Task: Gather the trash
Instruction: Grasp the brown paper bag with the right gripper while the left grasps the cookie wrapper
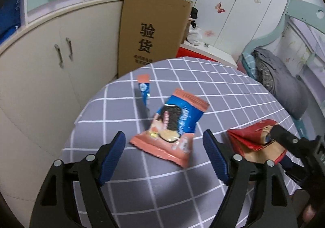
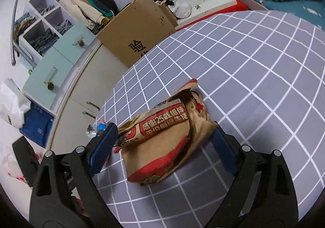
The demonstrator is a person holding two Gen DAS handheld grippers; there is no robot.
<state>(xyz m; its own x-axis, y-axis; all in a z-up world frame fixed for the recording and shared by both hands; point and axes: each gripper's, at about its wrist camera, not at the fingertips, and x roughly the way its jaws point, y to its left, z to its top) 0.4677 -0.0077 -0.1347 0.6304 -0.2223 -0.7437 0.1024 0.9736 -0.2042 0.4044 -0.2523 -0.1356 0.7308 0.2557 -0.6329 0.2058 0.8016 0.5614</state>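
Both pairs of fingers were spread wide when we looked, and neither had closed on anything. In the left wrist view the left gripper [image 1: 163, 152] sat at the bottom of the frame with its blue fingers [image 1: 112, 158] apart. The cookie wrapper [image 1: 172, 126] lay just above the gap between them, at the centre of the frame, tilted and blurred. We could not tell whether it rested flat on the tabletop [image 1: 233, 94] or was off it. We judged the wide opening was set to take the wrapper across its breadth.

In the right wrist view the right gripper [image 2: 164, 146] straddled the near end of the crumpled paper bag [image 2: 162, 138]. One finger stood at the bag's left edge, the other at its right, partly hidden behind the paper. The left one seemed to touch the bag, yet the paper was not pinched in, so we took the grip as not yet made.

Further out, a small torn blue wrapper [image 1: 144, 90] lay in the upper left of the checked cloth in the left view, well apart from the fingers. The paper bag showed again at the right edge there, with the right gripper at it. Beyond the tabletop stood a cardboard box [image 1: 154, 33] and pale cabinets [image 1: 50, 61]. We saw no bin in either view.
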